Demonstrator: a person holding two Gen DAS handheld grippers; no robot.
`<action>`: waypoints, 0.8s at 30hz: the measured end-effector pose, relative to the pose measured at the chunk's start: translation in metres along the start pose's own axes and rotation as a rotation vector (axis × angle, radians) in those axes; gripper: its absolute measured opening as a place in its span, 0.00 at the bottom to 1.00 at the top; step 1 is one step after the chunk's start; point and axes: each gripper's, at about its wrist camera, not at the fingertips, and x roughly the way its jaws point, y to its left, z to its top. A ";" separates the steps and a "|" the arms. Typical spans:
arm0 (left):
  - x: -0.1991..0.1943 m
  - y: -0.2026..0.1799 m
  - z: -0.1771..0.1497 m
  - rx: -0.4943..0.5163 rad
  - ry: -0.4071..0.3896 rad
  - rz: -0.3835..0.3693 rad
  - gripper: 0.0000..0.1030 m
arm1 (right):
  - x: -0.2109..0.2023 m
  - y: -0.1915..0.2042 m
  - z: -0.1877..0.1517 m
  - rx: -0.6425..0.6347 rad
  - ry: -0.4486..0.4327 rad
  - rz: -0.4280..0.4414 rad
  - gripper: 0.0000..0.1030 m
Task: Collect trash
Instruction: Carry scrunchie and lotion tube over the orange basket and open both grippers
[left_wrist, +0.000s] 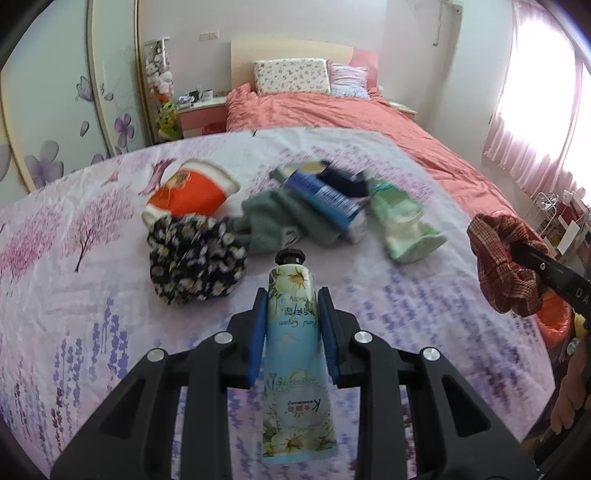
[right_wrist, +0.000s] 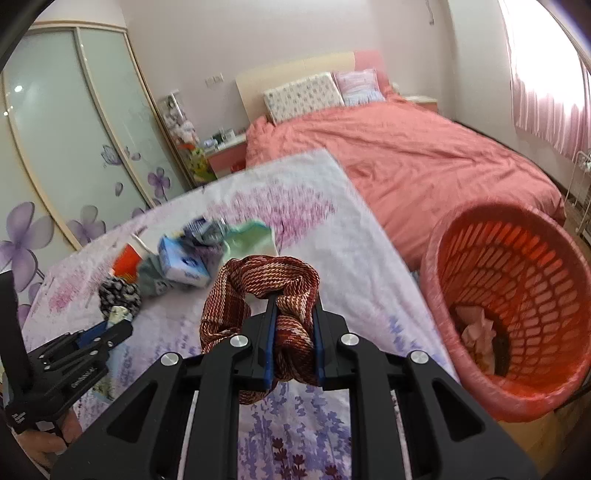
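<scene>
My left gripper (left_wrist: 293, 293) is shut on a pale blue floral hand cream tube (left_wrist: 291, 332) with a black cap, held just above the cloth-covered table (left_wrist: 92, 314). My right gripper (right_wrist: 295, 301) is shut on a red plaid scrunchie (right_wrist: 258, 288), lifted off the table near its right edge. A red slatted basket (right_wrist: 517, 314) lined with a pink bag stands below and to the right, with crumpled paper inside. In the left wrist view the right gripper (left_wrist: 524, 254) and the scrunchie (left_wrist: 498, 269) show at far right. The left gripper (right_wrist: 118, 325) shows at lower left of the right wrist view.
On the table lie an orange paper cup (left_wrist: 192, 192), a black floral scrunchie (left_wrist: 195, 258), a grey-green sock (left_wrist: 280, 221), a blue tube (left_wrist: 325, 199) and a light green sock (left_wrist: 399, 221). A pink bed (right_wrist: 424, 155) lies beyond; a wardrobe (right_wrist: 55, 129) stands left.
</scene>
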 end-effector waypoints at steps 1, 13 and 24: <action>-0.003 -0.002 0.002 0.000 -0.005 -0.007 0.27 | -0.004 -0.001 0.002 -0.001 -0.013 0.003 0.16; -0.051 -0.070 0.038 0.061 -0.103 -0.128 0.27 | -0.068 -0.021 0.026 -0.008 -0.200 -0.058 0.16; -0.064 -0.158 0.057 0.168 -0.148 -0.290 0.27 | -0.097 -0.084 0.032 0.097 -0.307 -0.159 0.16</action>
